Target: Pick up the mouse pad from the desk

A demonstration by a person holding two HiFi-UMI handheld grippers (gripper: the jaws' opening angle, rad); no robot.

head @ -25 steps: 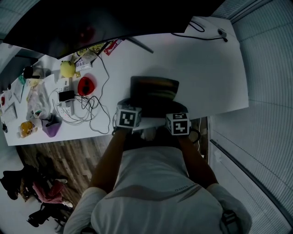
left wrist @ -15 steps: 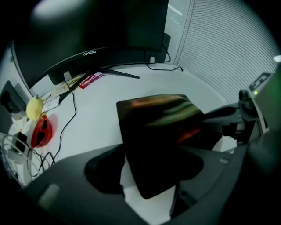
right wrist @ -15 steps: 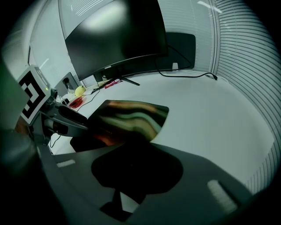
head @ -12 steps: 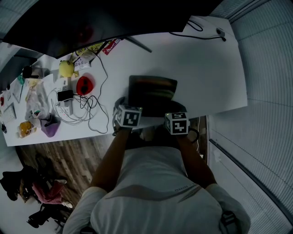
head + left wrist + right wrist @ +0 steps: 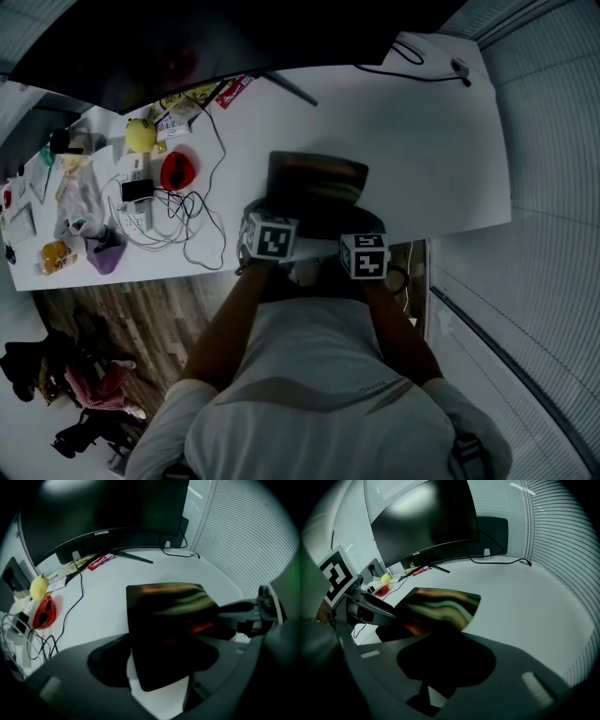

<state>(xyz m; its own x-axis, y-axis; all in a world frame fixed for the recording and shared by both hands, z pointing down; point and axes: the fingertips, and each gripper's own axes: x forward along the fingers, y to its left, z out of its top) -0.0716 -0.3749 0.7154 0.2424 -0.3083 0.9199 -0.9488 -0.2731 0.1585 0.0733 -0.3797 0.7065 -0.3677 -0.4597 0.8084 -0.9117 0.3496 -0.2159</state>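
Person at a white worktop (image 5: 431, 141) handles a dark, colour-streaked pad (image 5: 317, 187) that lies at the near edge, below a curved monitor (image 5: 187, 47). The left claw (image 5: 161, 672) stands wide apart, having just opened. The pad's near corner lies between its jaws, but they do not press on it. The right claw (image 5: 440, 667) is clamped on the pad's near end, though its jaws have eased a little in the last half second. Whether that end is clear of the worktop cannot be told. Against the head view of a second earlier, little differs. The pad keeps its spot and angle, and the two marker cubes stay side by side at its near edge, with the left cube (image 5: 272, 239) a touch closer to the right cube (image 5: 364, 255). Well to the left, a tangle of cables (image 5: 187, 225), a red object (image 5: 176, 172) and a yellow one (image 5: 141, 136) sit as before.
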